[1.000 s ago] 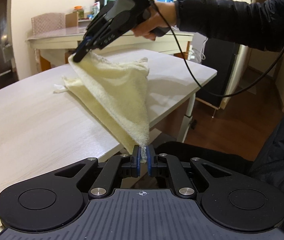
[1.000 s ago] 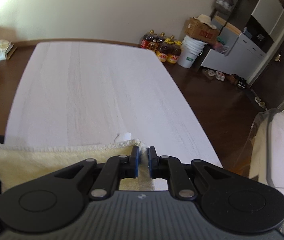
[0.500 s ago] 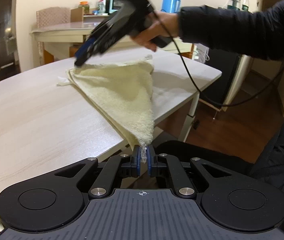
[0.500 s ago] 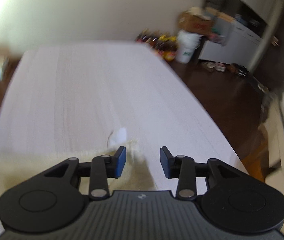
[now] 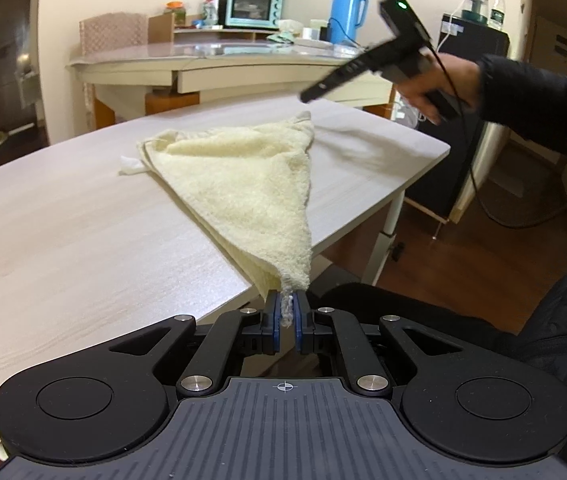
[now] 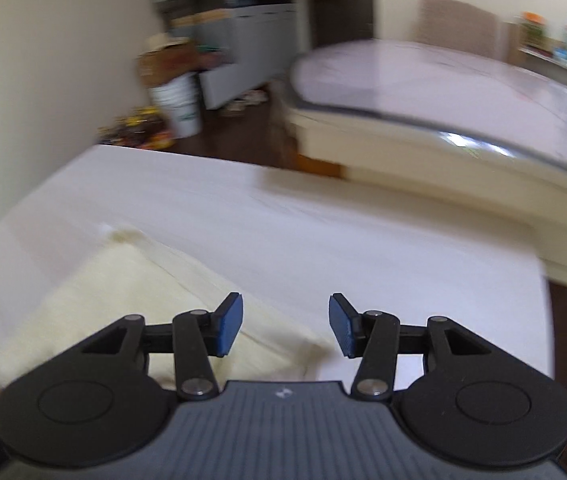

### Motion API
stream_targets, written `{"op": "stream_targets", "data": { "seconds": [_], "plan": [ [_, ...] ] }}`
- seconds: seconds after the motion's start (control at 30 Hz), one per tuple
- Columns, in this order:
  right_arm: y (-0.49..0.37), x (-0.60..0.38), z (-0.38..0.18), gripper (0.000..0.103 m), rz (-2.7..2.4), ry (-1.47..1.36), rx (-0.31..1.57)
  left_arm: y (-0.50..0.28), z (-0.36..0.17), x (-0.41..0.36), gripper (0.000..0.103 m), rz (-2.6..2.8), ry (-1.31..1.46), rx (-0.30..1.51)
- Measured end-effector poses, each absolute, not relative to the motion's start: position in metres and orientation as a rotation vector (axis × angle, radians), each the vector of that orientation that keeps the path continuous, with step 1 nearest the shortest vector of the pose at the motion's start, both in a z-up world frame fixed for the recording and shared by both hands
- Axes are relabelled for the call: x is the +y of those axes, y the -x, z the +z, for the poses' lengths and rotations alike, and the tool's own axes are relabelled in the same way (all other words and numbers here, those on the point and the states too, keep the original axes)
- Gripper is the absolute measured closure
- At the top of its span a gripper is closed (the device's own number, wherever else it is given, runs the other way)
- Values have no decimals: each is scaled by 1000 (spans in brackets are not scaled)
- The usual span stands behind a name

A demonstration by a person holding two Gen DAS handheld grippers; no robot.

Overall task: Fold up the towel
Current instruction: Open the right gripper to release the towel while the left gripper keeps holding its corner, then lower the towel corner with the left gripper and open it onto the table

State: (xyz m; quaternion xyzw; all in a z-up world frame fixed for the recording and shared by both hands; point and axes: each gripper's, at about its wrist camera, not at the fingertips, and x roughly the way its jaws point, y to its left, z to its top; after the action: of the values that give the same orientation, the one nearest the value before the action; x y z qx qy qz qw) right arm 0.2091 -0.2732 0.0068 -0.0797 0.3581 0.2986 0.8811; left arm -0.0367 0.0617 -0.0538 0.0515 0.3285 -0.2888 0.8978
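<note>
On the tabletop (image 5: 63,240) the soft, limp towel (image 5: 243,184) lies folded, one corner pinched by the left tongs (image 5: 287,316); the right tongs (image 6: 285,324), empty, are opening. Corners are judged the best holds.

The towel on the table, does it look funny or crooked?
A bit. The towel lies as a lopsided triangle, one corner hanging off the table edge, pinched in the left gripper. The right gripper is opening, nothing between its jaws.
</note>
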Motion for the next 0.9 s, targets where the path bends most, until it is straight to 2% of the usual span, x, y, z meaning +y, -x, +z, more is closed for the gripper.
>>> {"op": "stream_targets", "data": {
  "seconds": [0.47,0.63,0.73,0.9],
  "plan": [
    [-208,-262,-32,60,601,243,697,32,-57,58,96,-595,-132,730],
    [-220,-251,-34,56,553,327,669,31,-59,58,96,-605,-135,741],
    [-230,-248,-36,47,531,362,660,30,-61,58,96,-610,-135,742],
    [-239,-244,-38,38,520,364,656,28,-62,58,96,-620,-129,740]
  ]
}}
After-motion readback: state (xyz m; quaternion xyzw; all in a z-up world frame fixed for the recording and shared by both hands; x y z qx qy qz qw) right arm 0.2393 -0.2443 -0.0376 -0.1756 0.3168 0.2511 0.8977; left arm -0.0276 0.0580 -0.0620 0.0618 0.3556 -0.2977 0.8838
